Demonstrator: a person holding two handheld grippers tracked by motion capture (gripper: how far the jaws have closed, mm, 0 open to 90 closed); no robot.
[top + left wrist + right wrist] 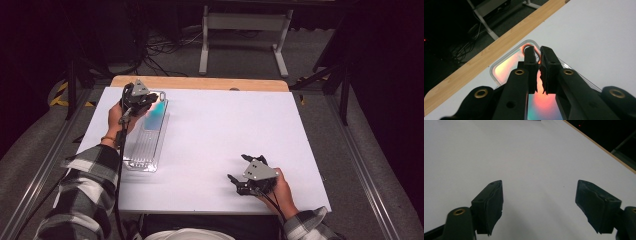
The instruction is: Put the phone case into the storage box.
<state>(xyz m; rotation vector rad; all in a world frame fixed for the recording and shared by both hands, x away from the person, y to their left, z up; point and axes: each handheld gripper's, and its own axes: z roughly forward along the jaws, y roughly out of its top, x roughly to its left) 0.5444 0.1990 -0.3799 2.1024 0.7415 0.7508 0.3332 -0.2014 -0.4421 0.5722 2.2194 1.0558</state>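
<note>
Sleeves: checked sleeves (85,185) enter at the near edge of the high view, one on each side.
Right gripper (239,167): held low over the near right part of the table (225,120), close to its front edge, with the grey plate on top.
Right jaws: wide apart in the right gripper view (539,205); nothing lies between them, and bare white table (524,150) shows beneath.
Left gripper (152,98): held over the far end of the tray (145,150), at the far left of the table.
Left jaws: brought together with only a thin slit between the pads in the left gripper view (537,51). Whether they pinch any part of the tray cannot be told.
Tray: clear plastic, long and narrow, lying flat along the left side of the table with its long side running from near to far. Its far half shows a teal sheen in the high view and an orange-pink glow in the left gripper view (499,70).
Loop (525,48): a small ring at the tray's far rounded corner, sitting right at the tip of one jaw; contact cannot be confirmed.
Spacing: the two grippers are well apart, and the tray is well clear of the right gripper.
Table: white top with a wooden strip (200,83) along its far edge, just beyond the tray's far end (486,55).
Background: a white frame (245,22) and cables (165,47) are on the dark floor beyond the table.
</note>
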